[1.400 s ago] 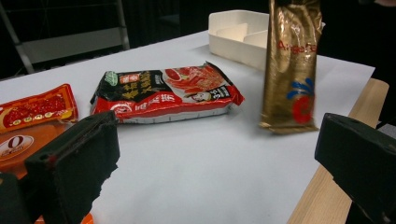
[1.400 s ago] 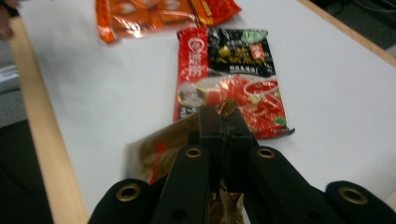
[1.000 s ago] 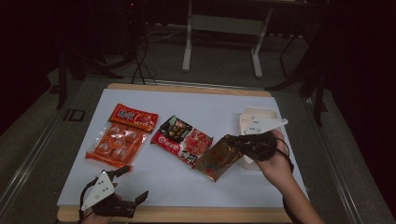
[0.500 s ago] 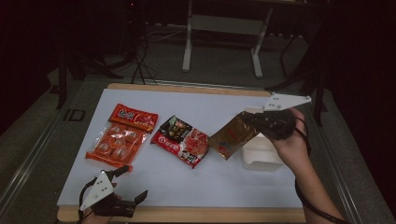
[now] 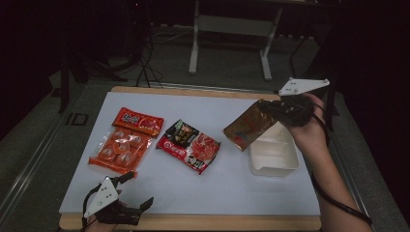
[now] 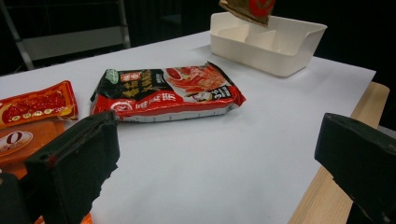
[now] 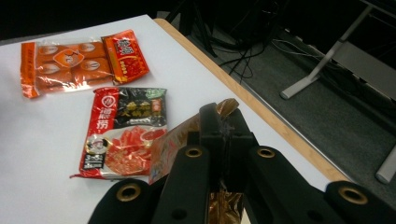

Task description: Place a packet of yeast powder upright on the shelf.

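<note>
White bin [image 5: 273, 155] is the goal, by my judgement: nearest, the left gripper [image 5: 126, 193] rests open in front of the untouched noodle pack [image 5: 189, 145] and orange packs [image 5: 122, 149] left of it, while the right gripper [image 5: 270, 107] clamps a gold pouch [image 5: 247, 126] above its far edge, not yet dropped.

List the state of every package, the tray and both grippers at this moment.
Brown-gold foil packet: lifted, hanging tilted over the tray, clamped at one end.
White divided plastic tray: upright on the table, compartments look empty.
Black-and-red noodle packet: lying flat, sealed, untouched.
Orange clear-wrapped snack pack: lying flat.
Red sachet: flat, overlapping the orange pack's far end.
Right gripper: shut on the foil packet.
Left gripper: open, holding nothing, at the near table edge.
</note>
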Demonstrator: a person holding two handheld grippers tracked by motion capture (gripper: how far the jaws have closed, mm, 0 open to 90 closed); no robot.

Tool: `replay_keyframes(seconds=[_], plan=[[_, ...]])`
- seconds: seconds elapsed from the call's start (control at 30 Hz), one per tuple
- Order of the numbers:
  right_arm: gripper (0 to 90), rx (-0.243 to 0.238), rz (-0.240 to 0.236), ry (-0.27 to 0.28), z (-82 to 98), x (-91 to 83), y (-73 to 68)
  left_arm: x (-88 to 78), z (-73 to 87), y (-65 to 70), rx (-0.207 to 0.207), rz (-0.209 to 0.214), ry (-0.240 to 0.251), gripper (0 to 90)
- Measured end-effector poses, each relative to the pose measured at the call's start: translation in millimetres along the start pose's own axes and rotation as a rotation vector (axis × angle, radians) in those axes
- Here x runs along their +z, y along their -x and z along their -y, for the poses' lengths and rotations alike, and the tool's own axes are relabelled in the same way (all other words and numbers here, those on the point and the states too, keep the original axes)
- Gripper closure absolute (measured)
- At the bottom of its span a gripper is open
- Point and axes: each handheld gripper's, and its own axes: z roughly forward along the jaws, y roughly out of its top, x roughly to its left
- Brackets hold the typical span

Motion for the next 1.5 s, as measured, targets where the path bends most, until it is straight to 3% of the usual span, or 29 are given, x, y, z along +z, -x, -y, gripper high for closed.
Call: replay_keyframes(seconds=[0.1, 0.2, 0.23, 0.43, 0.8, 0.93, 1.23, 1.5], plan=[[89.5, -0.012, 0.016, -0.006, -4.6, -3.2, 15.9, -0.3, 0.3, -0.3, 0.000, -0.001, -0.002, 0.6], [89.4, -0.030, 0.043, -0.015, -6.3, -4.2, 20.7, -0.7, 0.5, -0.7, -0.003, -0.003, -0.001, 0.6], [89.4, -0.060, 0.070, -0.021, -7.8, -4.8, 25.3, -1.1, 0.7, -0.9, -0.004, -0.006, -0.001, 0.6], [89.3, -0.102, 0.104, -0.054, -7.2, -2.8, 36.5, -1.5, 1.0, -0.3, -0.002, -0.006, -0.005, 0.6], [89.3, -0.143, 0.197, -0.086, 8.3, 7.1, 66.2, -2.4, 2.4, -0.2, -0.010, -0.010, -0.008, 0.6], [89.3, -0.171, 0.237, -0.125, 16.1, 17.6, 76.6, -2.7, 2.7, 0.2, -0.011, -0.010, -0.010, 0.6], [89.1, -0.198, 0.285, -0.106, 21.2, 23.0, 97.2, -4.7, 4.3, -0.6, -0.028, -0.015, -0.009, 0.6], [89.1, -0.216, 0.291, -0.087, 24.9, 32.0, 107.2, -4.9, 5.2, -0.1, -0.034, -0.019, -0.013, 0.6]])
